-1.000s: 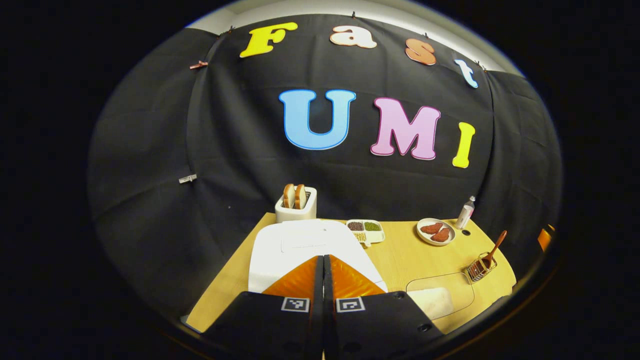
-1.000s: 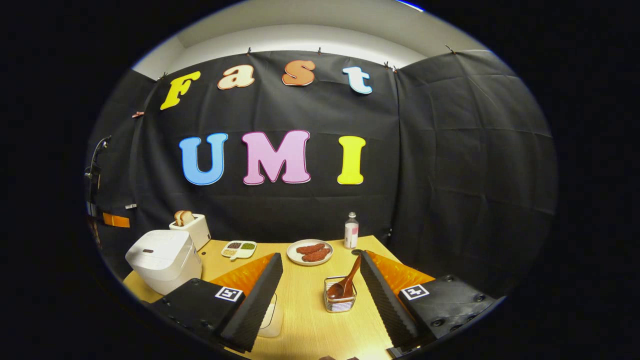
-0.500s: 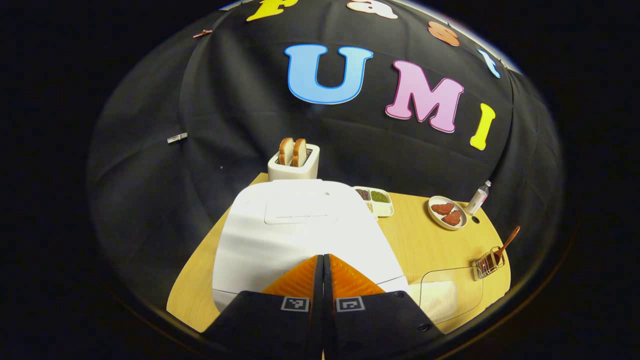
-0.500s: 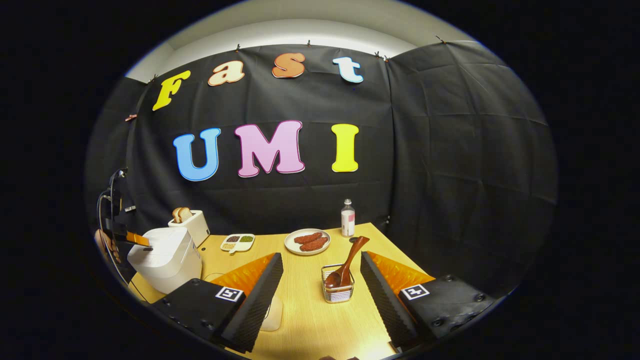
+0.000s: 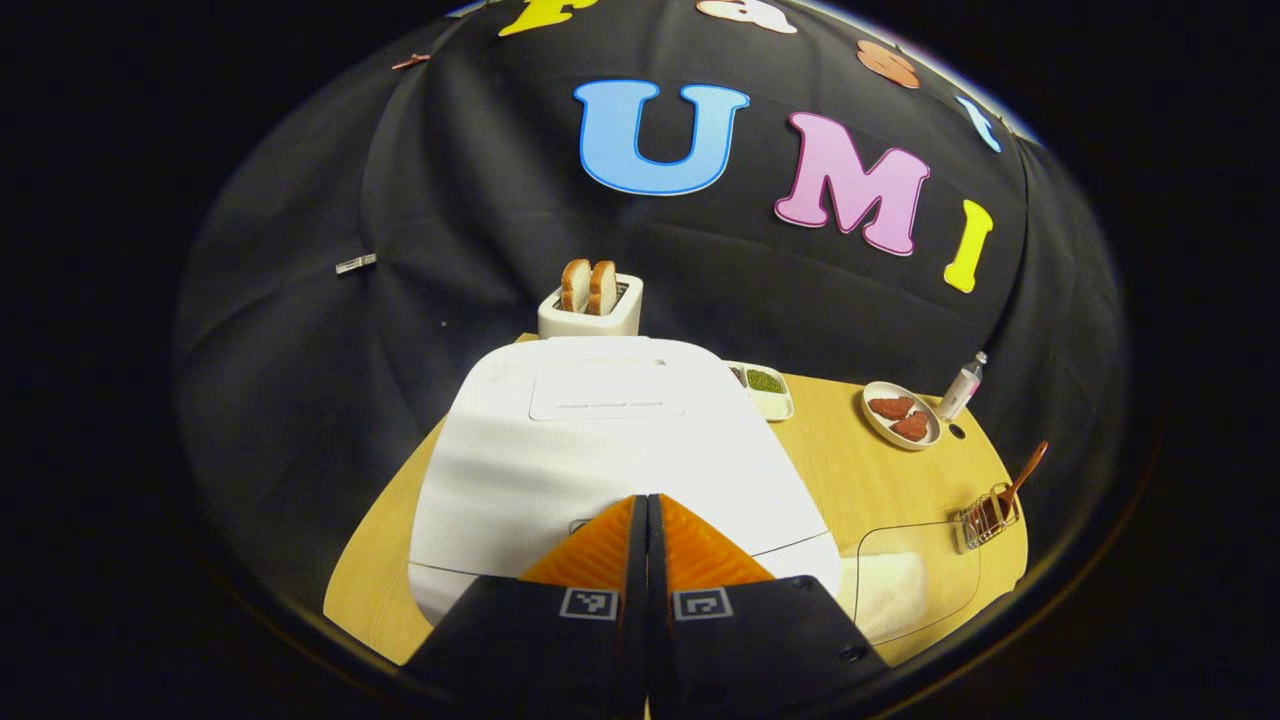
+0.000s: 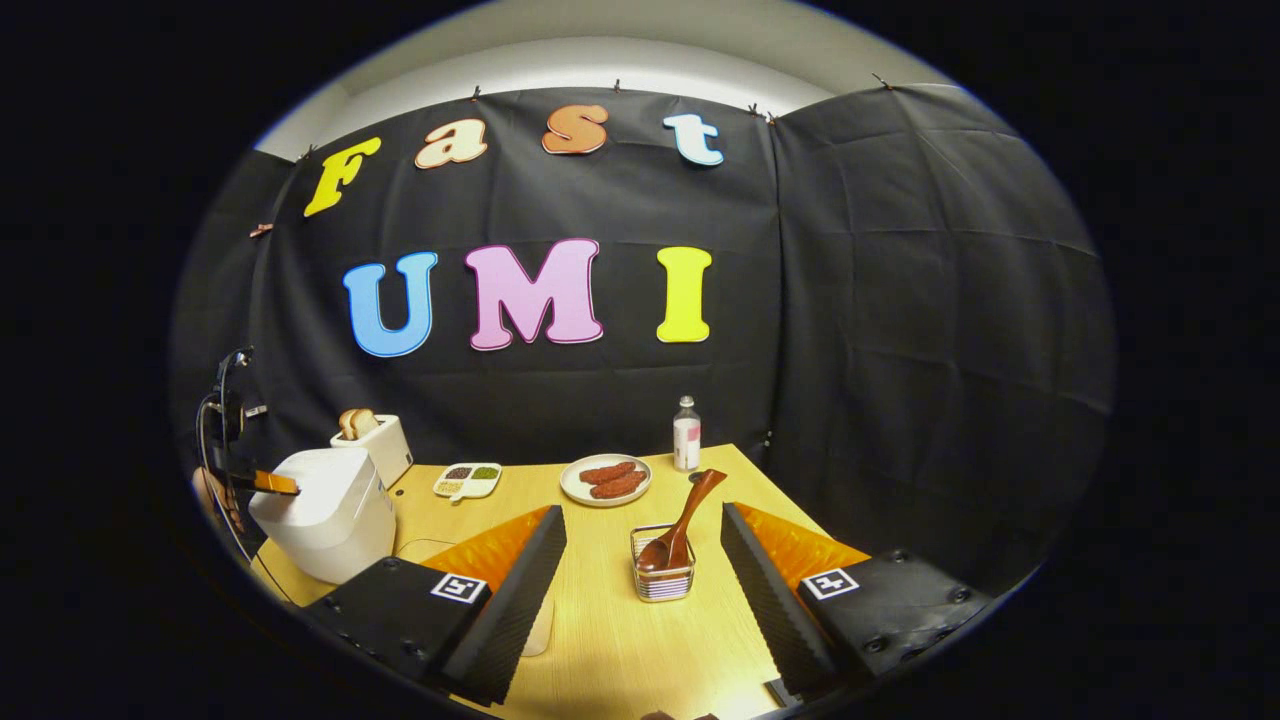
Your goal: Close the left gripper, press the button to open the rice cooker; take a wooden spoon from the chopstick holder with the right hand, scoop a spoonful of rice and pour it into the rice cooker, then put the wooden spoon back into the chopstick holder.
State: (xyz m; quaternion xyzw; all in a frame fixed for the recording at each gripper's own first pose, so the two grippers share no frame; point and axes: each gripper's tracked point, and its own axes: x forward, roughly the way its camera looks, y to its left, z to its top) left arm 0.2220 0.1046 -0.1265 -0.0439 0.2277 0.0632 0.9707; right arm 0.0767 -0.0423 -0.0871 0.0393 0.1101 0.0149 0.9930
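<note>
The white rice cooker point(image 5: 610, 440) stands closed at the table's left. My left gripper point(image 5: 645, 505) is shut, its tips just over the cooker's front edge; contact cannot be told. From the right gripper view the cooker point(image 6: 325, 510) shows at the left with the left gripper point(image 6: 275, 484) at its top. A wooden spoon point(image 6: 682, 518) leans in a wire chopstick holder point(image 6: 663, 578) ahead of my open right gripper point(image 6: 640, 525). The same spoon point(image 5: 1020, 480) and holder point(image 5: 988, 515) sit at the far right. A clear container of rice point(image 5: 900, 590) lies near the front edge.
A toaster point(image 5: 590, 305) with bread stands behind the cooker. A divided dish of grains point(image 5: 768, 390), a plate of meat point(image 5: 900, 415) and a small bottle point(image 5: 962, 385) line the back of the wooden table point(image 5: 850, 470). Black cloth walls close the booth.
My left gripper has come down and forward onto the cooker, which now looms larger. The right gripper has shifted slightly, the holder now a little left of centre between its fingers.
</note>
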